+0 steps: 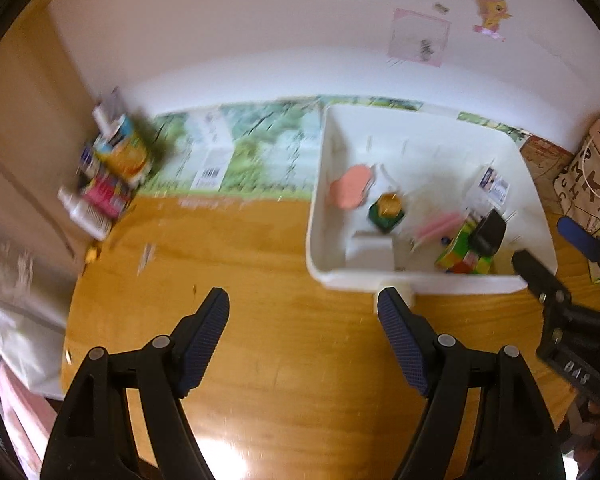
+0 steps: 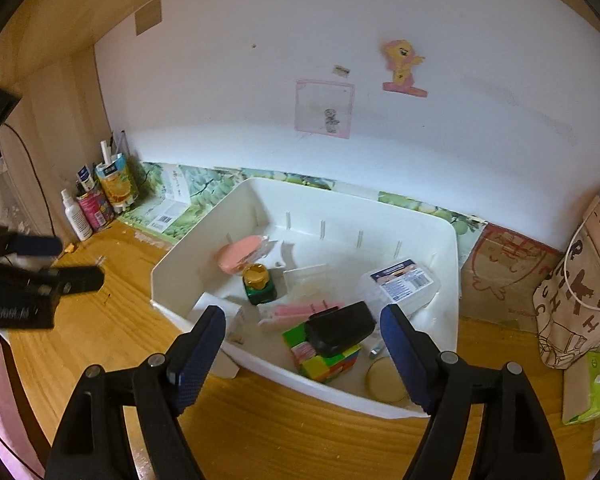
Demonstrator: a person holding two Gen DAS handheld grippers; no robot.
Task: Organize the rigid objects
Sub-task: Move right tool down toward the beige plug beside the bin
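We are holding the left gripper (image 1: pixel 303 308) released over the bare wooden desk (image 1: pixel 260 280), nothing between its jaws. The right gripper (image 2: pixel 302 326) is likewise hanging released above the near rim of the white bin (image 2: pixel 452 248) — empty too. The bin is sitting toward the desk's back edge, against the wall, and is holding the colourful cube (image 2: pixel 324 360) with a black case (image 2: pixel 340 326) resting on it, a green jar (image 2: pixel 260 282), a pink oval (image 2: pixel 240 254) and a labelled box (image 2: pixel 404 280) — all lying loose inside.

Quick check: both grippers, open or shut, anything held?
Left gripper: open, holding nothing, above the wooden desk.
Right gripper: open, holding nothing, over the white plastic bin.
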